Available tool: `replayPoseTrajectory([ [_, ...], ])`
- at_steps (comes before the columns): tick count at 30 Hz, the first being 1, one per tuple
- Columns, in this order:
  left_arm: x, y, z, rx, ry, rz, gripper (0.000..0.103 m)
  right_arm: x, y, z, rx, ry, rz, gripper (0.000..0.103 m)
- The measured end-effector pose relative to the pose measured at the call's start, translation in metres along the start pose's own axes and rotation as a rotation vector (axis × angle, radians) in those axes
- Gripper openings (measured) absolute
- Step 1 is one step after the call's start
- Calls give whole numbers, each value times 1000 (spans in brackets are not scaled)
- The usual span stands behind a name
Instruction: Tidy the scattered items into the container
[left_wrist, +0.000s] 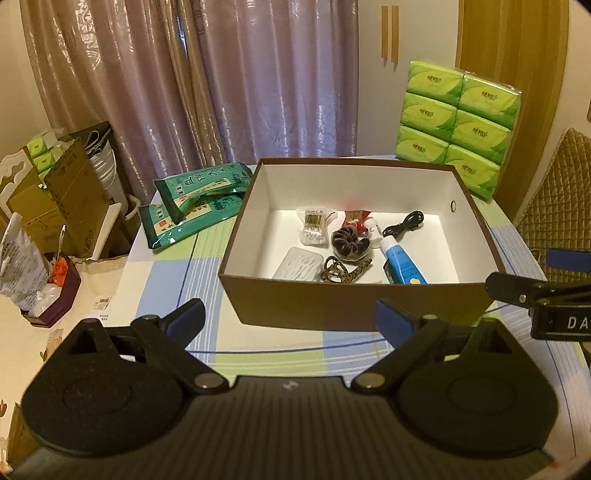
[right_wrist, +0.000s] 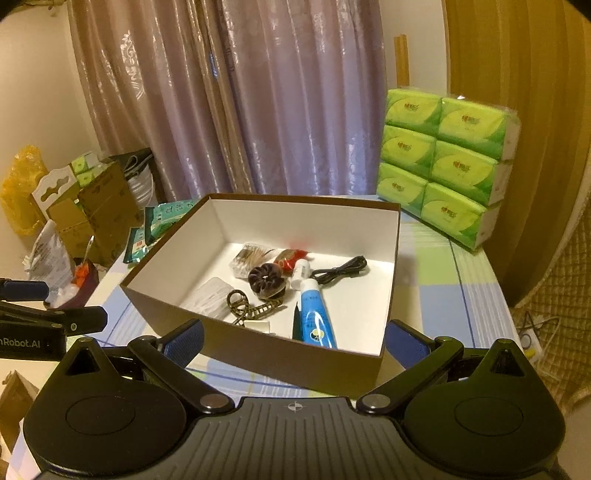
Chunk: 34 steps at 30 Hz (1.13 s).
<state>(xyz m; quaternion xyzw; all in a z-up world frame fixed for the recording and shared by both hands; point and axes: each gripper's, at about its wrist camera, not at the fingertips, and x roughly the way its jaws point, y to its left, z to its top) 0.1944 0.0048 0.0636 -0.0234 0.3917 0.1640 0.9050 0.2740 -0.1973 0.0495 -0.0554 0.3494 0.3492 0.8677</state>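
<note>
Holding both tools short of the brown cardboard box (left_wrist: 354, 306), you have your left gripper (left_wrist: 289, 321) spread wide with nothing between its blue pads, and your right gripper (right_wrist: 293, 341) is likewise spread wide and carrying nothing. The box sits on a checked tablecloth (left_wrist: 177, 291) with its white inside facing up. On its floor lie a blue tube (right_wrist: 314, 317), a dark scrunchie (right_wrist: 266, 280), a pack of cotton swabs (left_wrist: 314, 227), a black cable (right_wrist: 340, 271), a small white bottle (right_wrist: 300, 272), a red packet (right_wrist: 291, 255), a white ribbed case (left_wrist: 297, 263) and a patterned strap (right_wrist: 247, 308). A dark pen-like item (right_wrist: 296, 321) lies just beside the tube. Left of the box, two green pouches (left_wrist: 192, 203) are stacked on the table, outside it. Behind the box on the right stands a wrapped block of green tissue packs (right_wrist: 443, 162). Pale purple curtains (left_wrist: 229, 81) hang at the back.
</note>
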Motion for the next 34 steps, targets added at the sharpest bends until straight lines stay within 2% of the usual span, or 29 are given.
replayPoseTrajectory([
  [22, -37, 32, -46, 60, -7, -106, 97, -38, 60, -44, 37, 11, -107, 101],
  [34, -45, 30, -54, 101, -51, -173, 97, -53, 77, -63, 52, 1, -154, 101],
])
